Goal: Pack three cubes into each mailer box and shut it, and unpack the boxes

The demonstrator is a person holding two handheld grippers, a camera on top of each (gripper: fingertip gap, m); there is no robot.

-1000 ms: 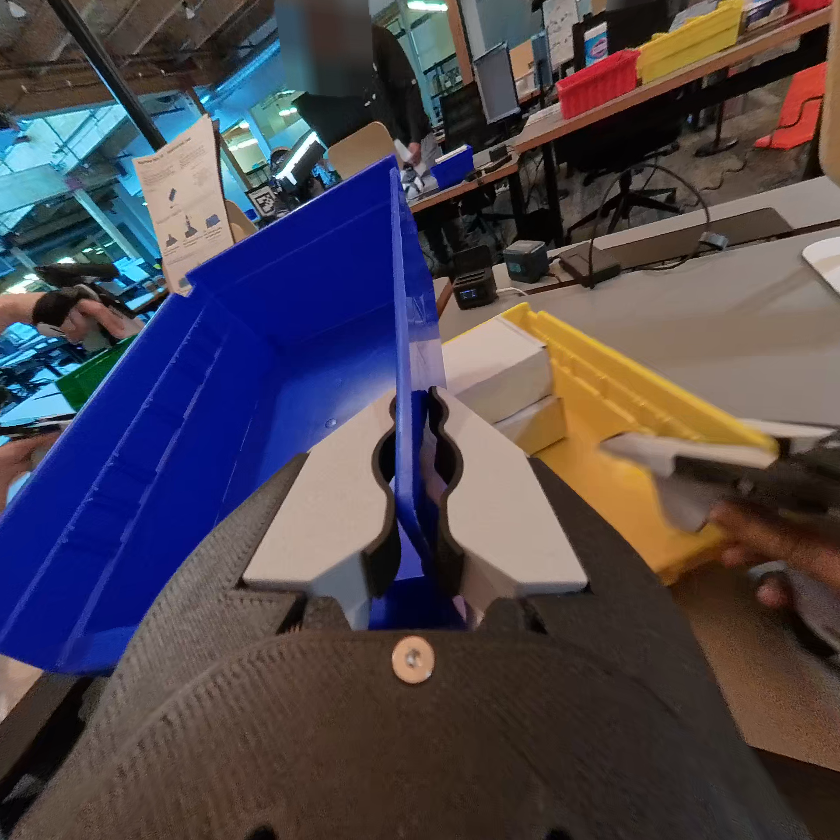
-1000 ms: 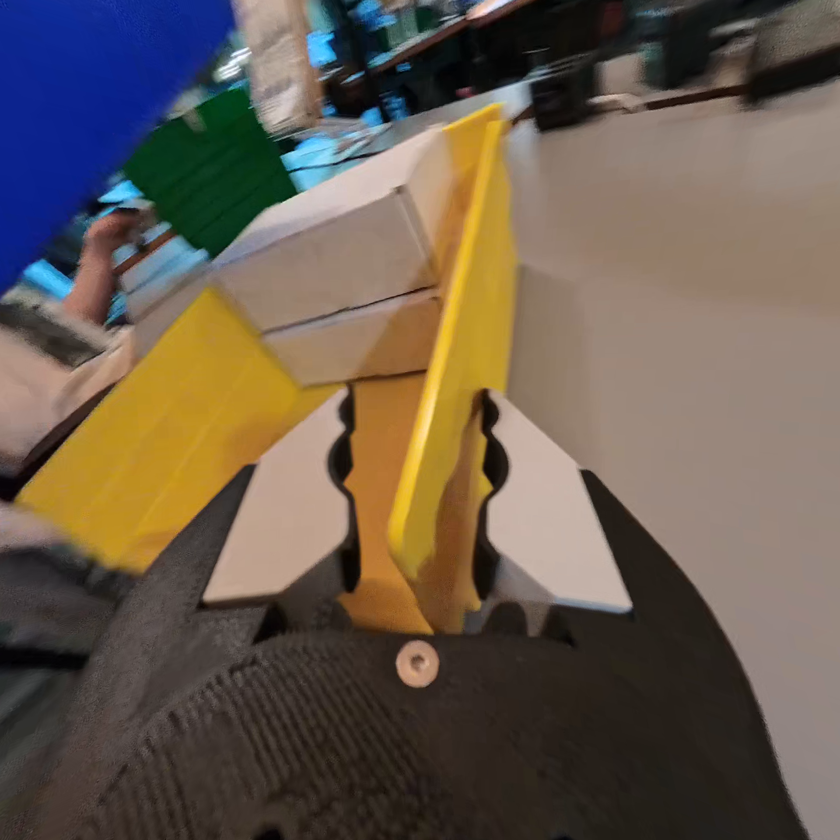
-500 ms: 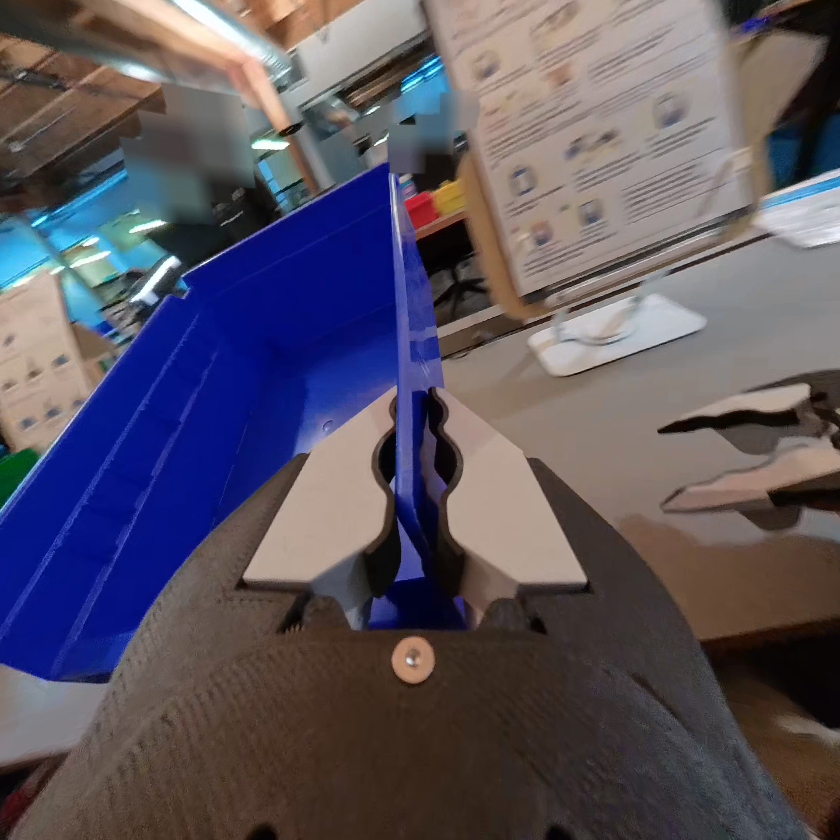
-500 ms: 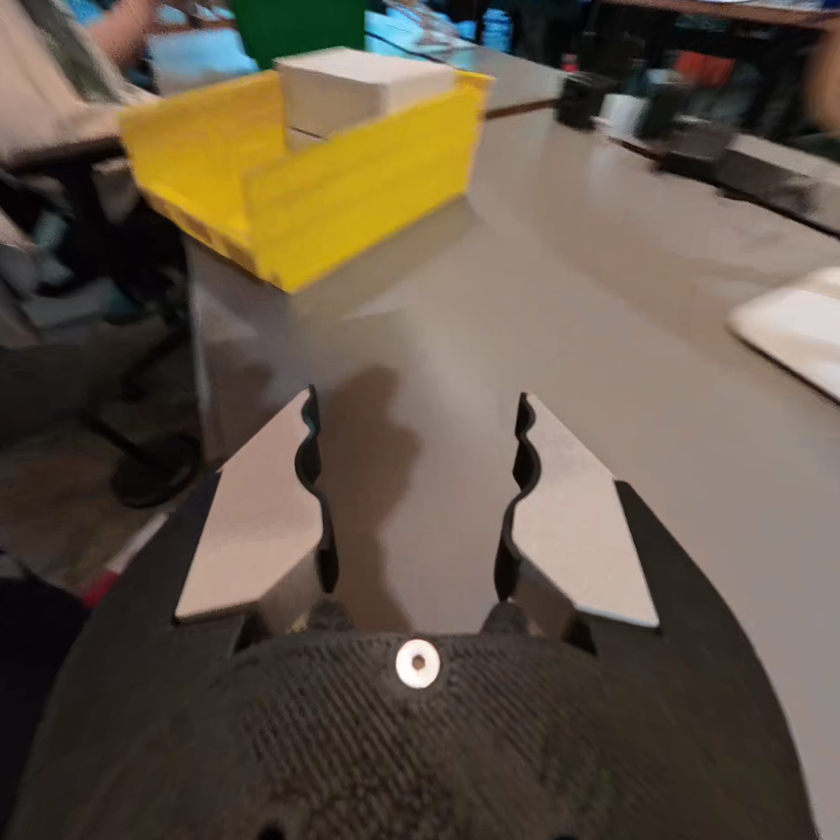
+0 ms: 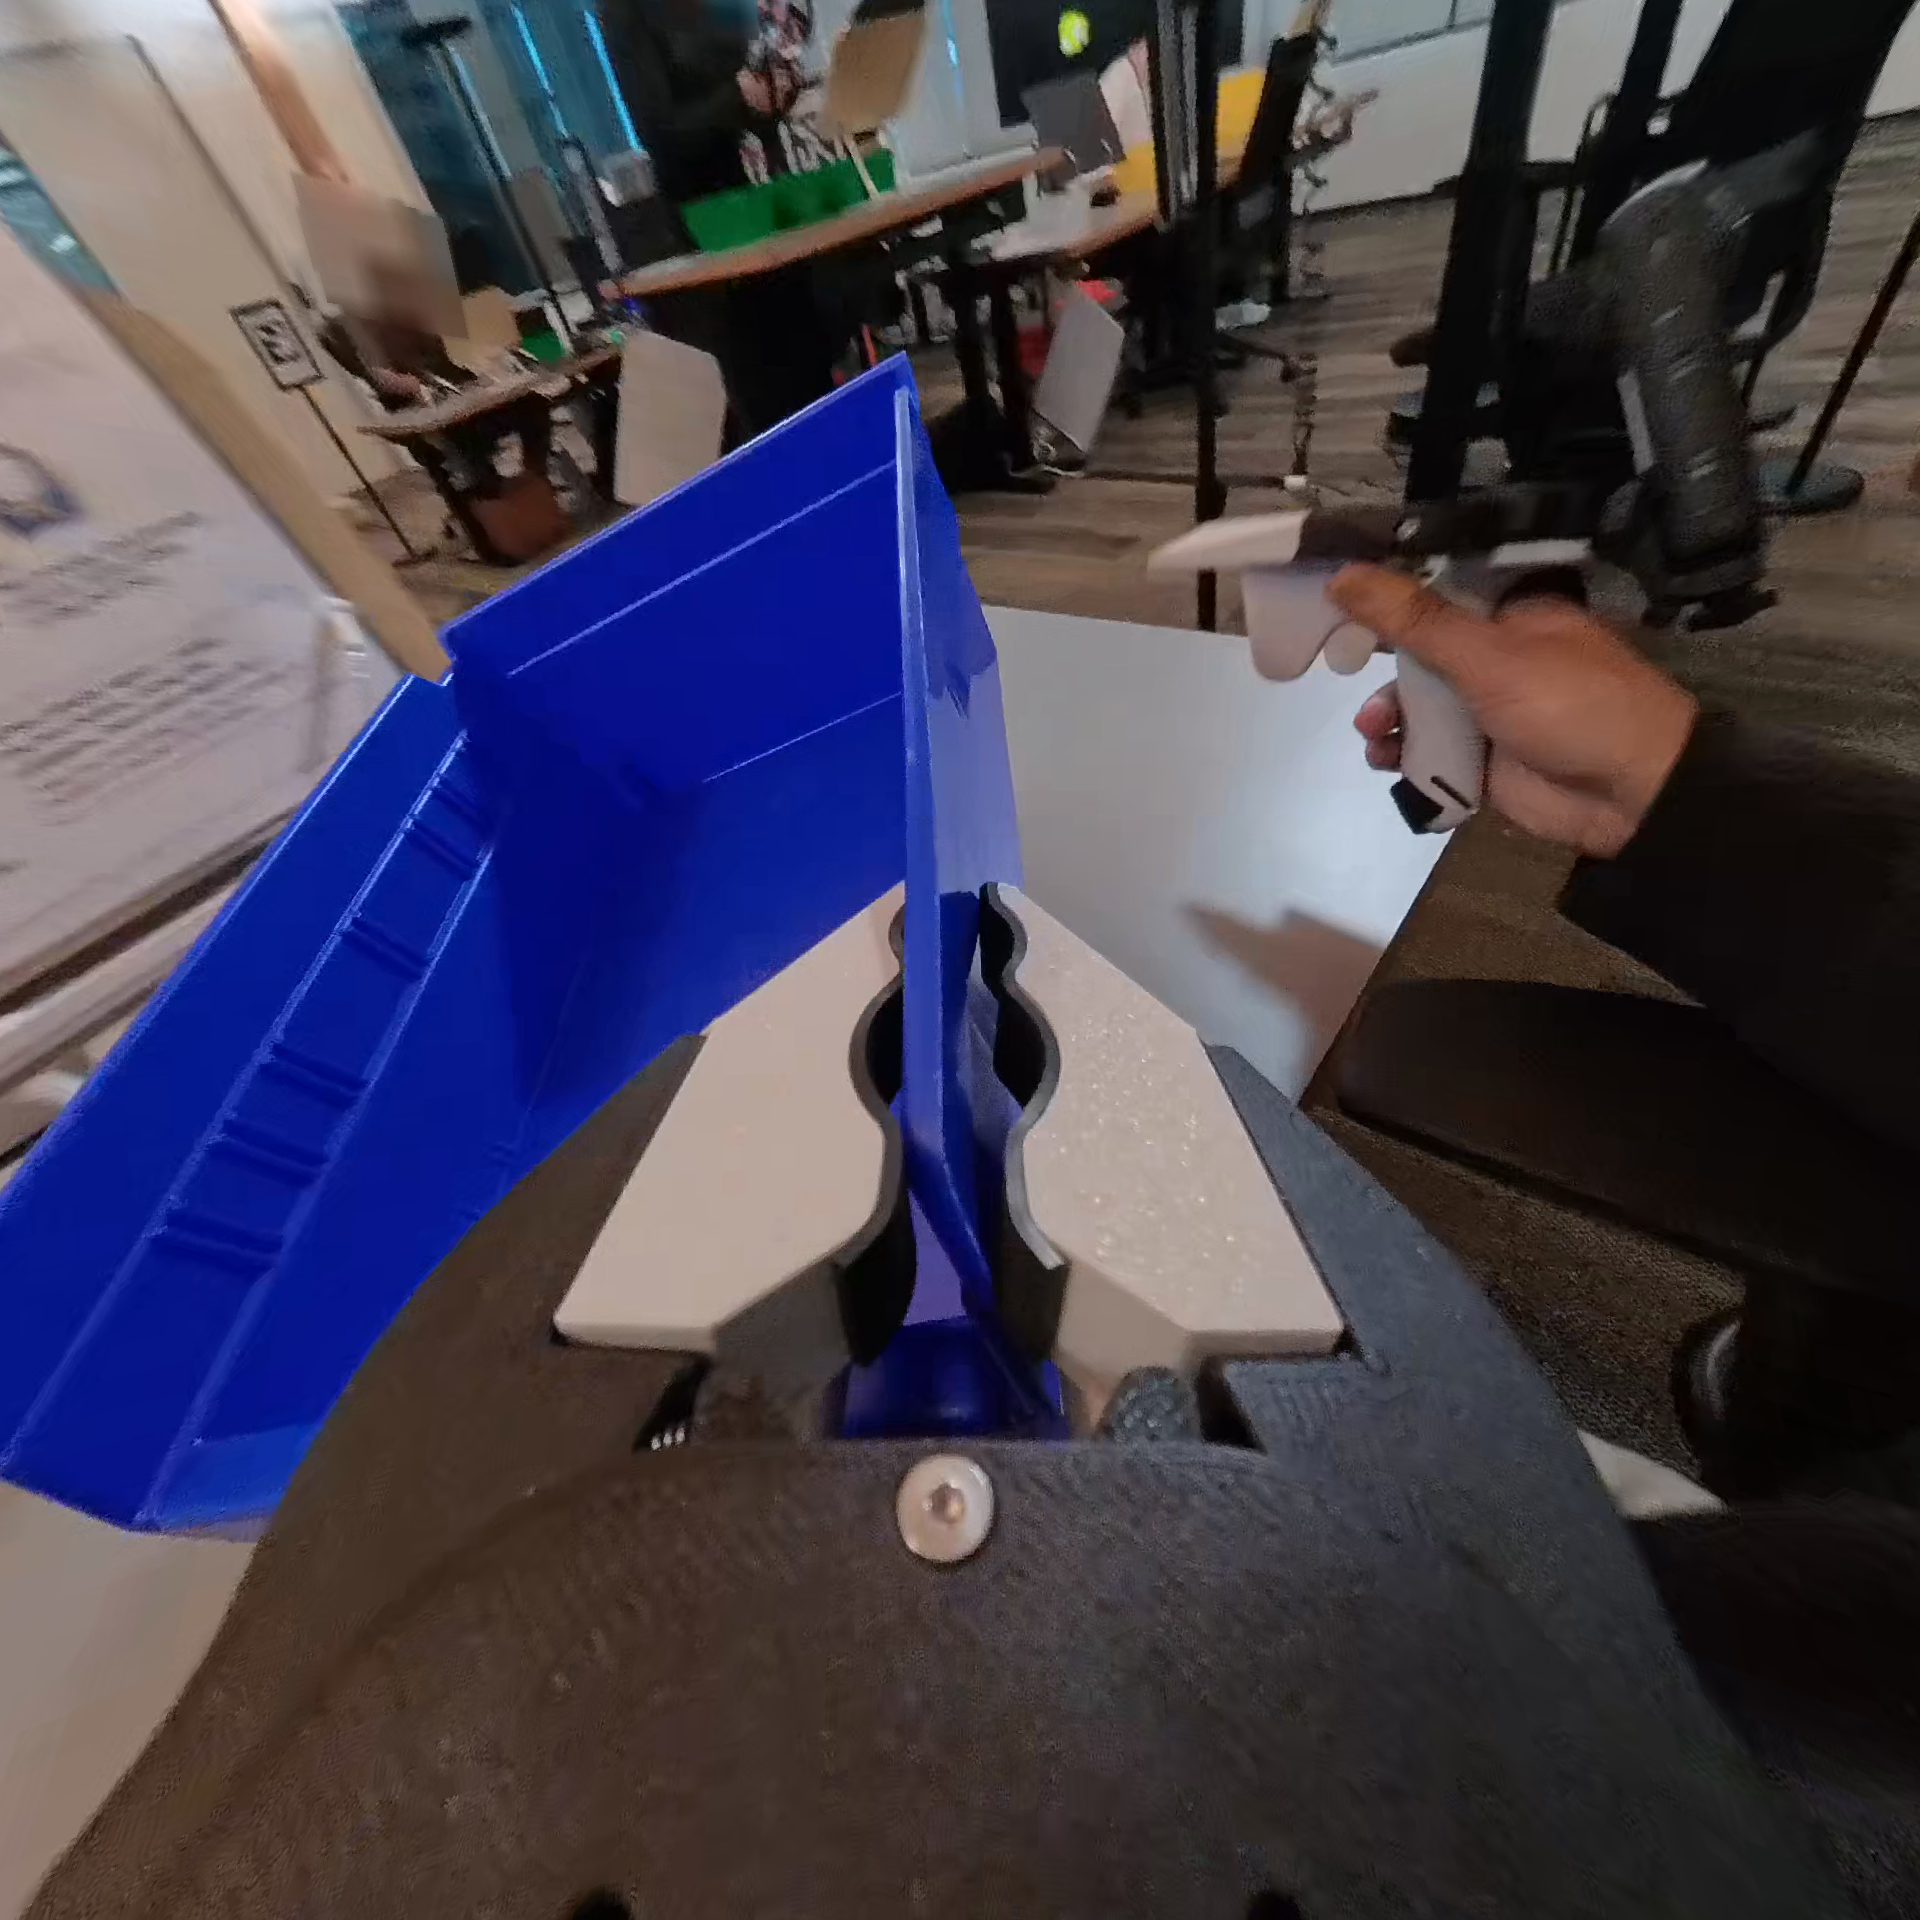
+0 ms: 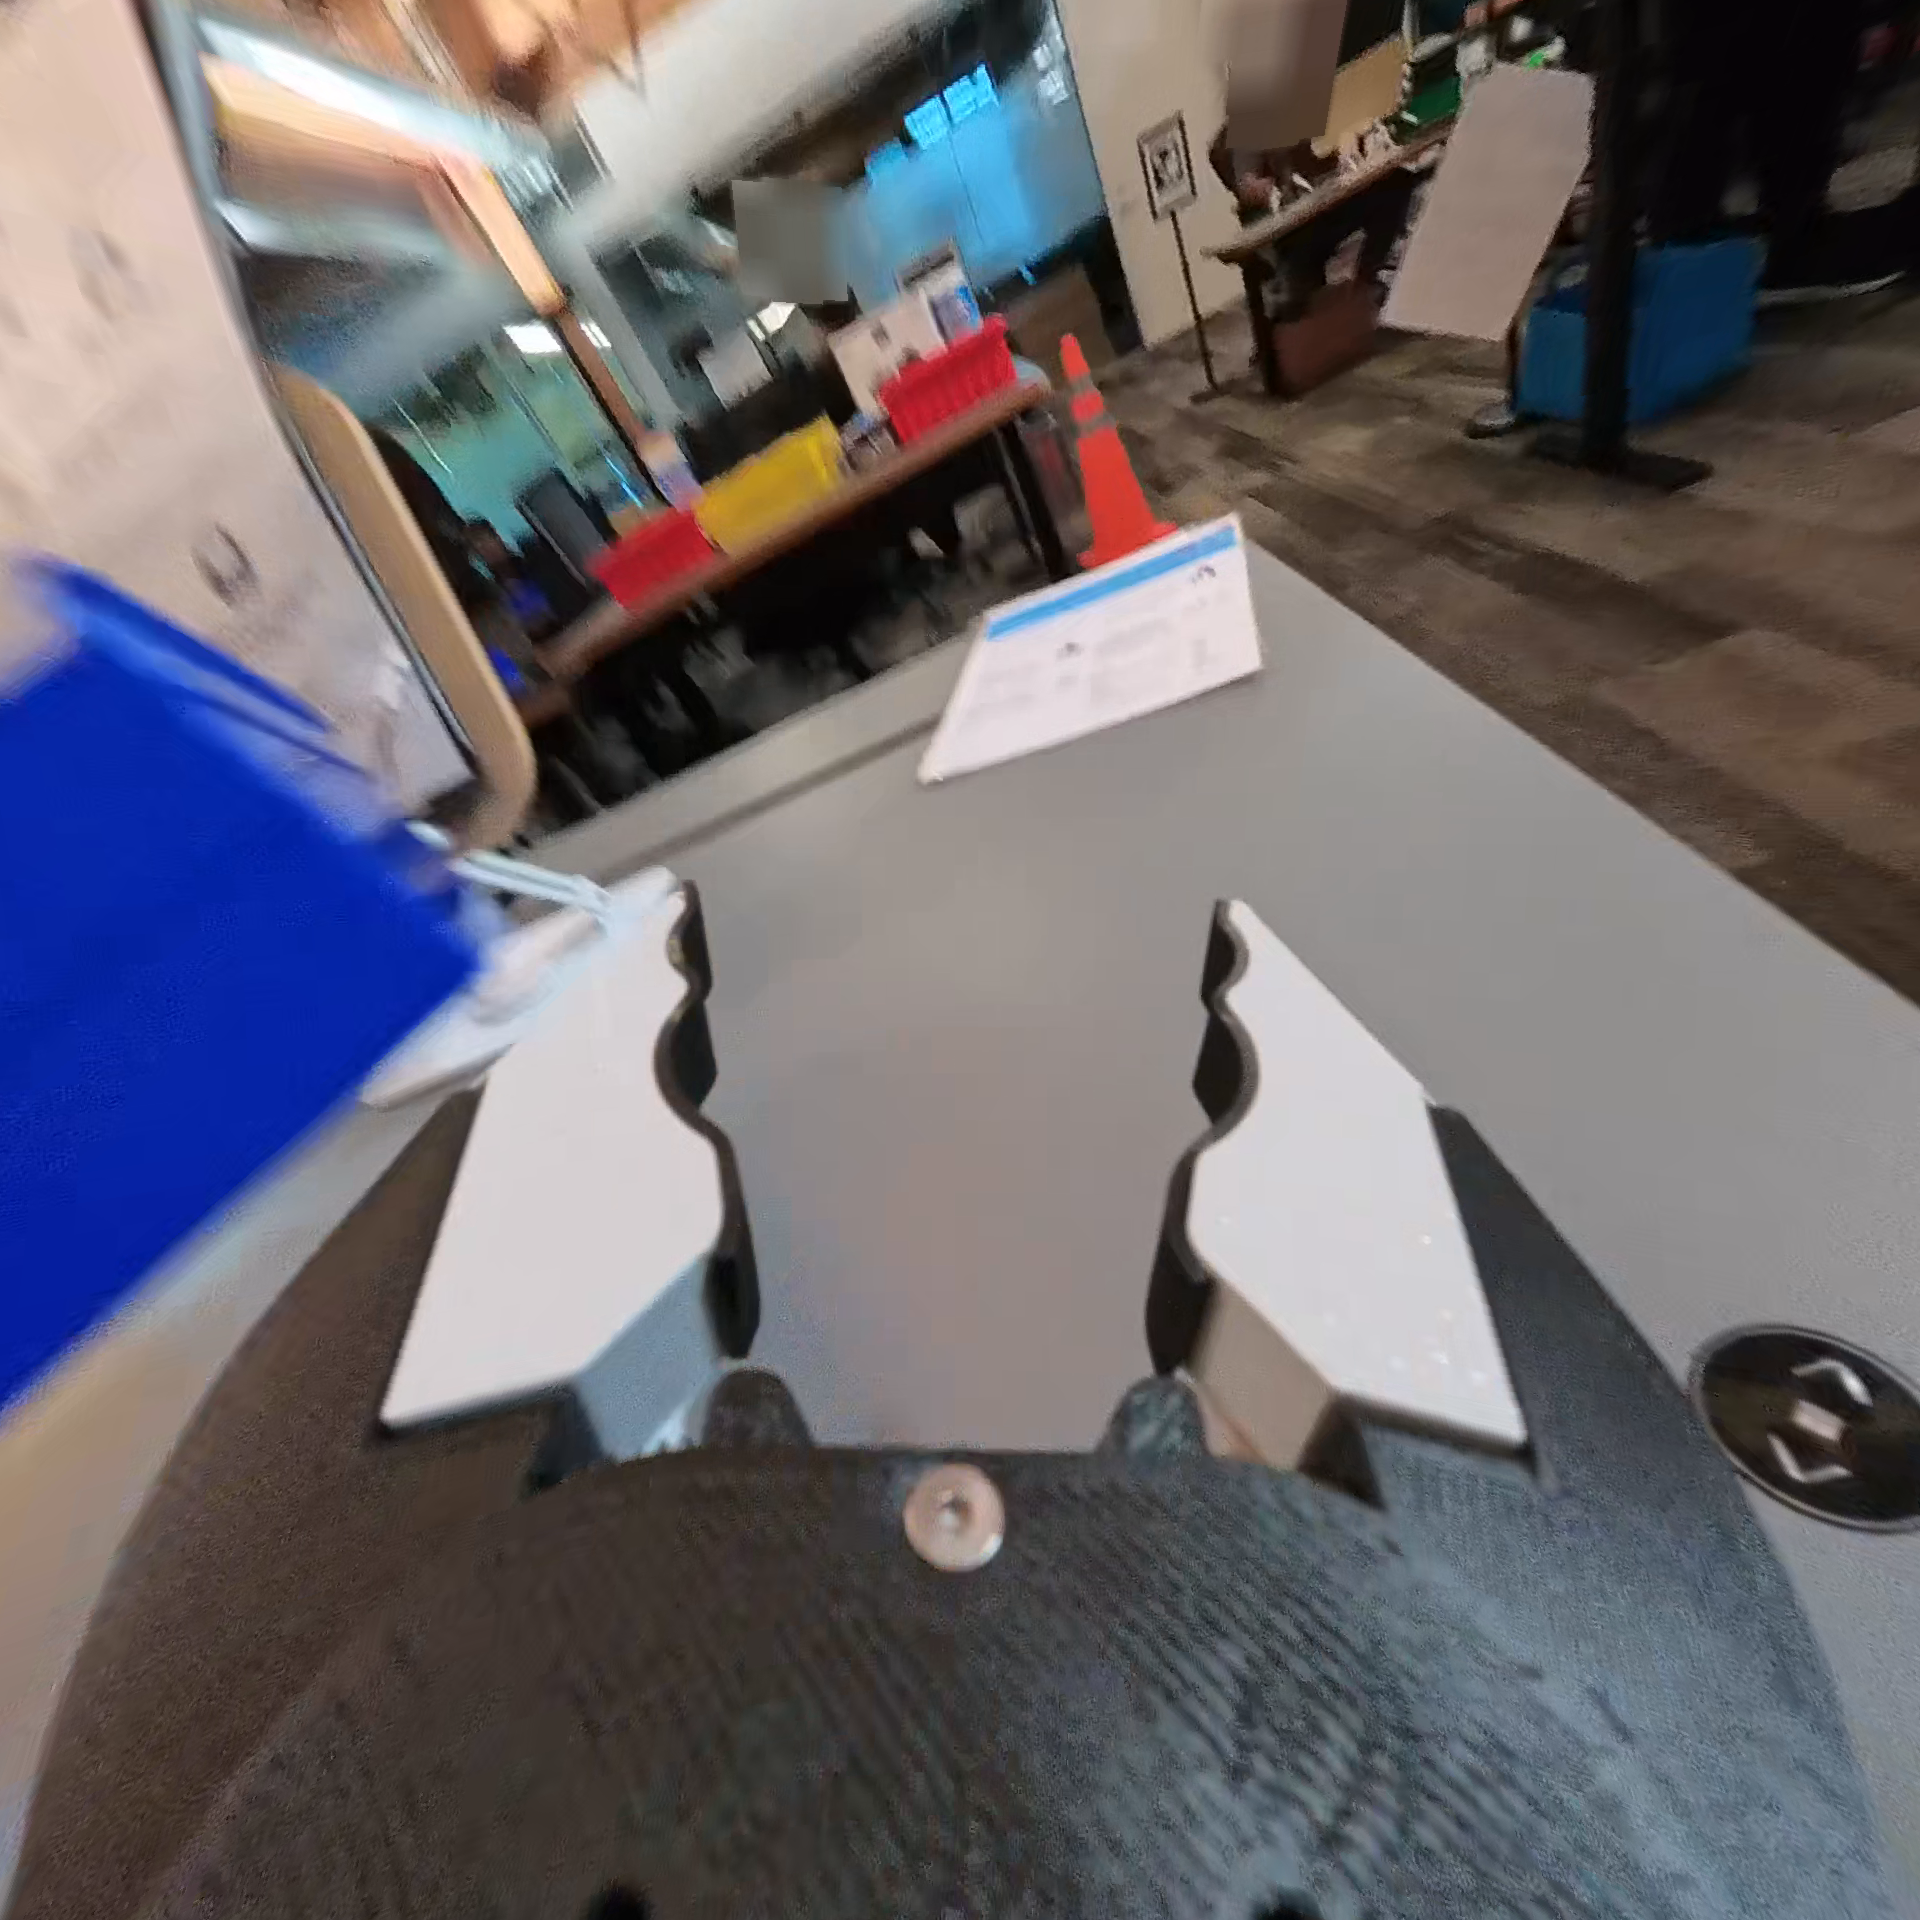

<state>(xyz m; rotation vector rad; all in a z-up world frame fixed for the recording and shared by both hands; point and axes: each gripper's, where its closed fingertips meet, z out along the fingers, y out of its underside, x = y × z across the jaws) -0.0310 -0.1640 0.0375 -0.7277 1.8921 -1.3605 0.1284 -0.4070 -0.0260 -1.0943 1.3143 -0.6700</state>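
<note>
My left gripper (image 5: 940,914) is shut on the right side wall of an empty blue plastic bin (image 5: 582,862) and holds it tilted above the grey table. The same blue bin shows blurred at the left of the right wrist view (image 6: 177,966). My right gripper (image 6: 951,925) is open and empty over the grey table (image 6: 1039,883). It also shows in the left wrist view (image 5: 1236,545), held in a hand at the upper right. No mailer boxes or cubes are in view.
A white printed sheet (image 6: 1112,655) lies on the table ahead of my right gripper. A round black grommet (image 6: 1818,1423) sits in the table at the right. A sign board (image 5: 114,582) stands at the left. The table edge (image 5: 1382,956) and carpet floor lie to the right. It is some 15 centimetres from my right tips to the round black grommet (image 6: 1818,1423).
My right gripper let go of the yellow bin with the white boxes, opened and swung away from it. My left gripper swung right with the blue bin, still shut on its wall.
</note>
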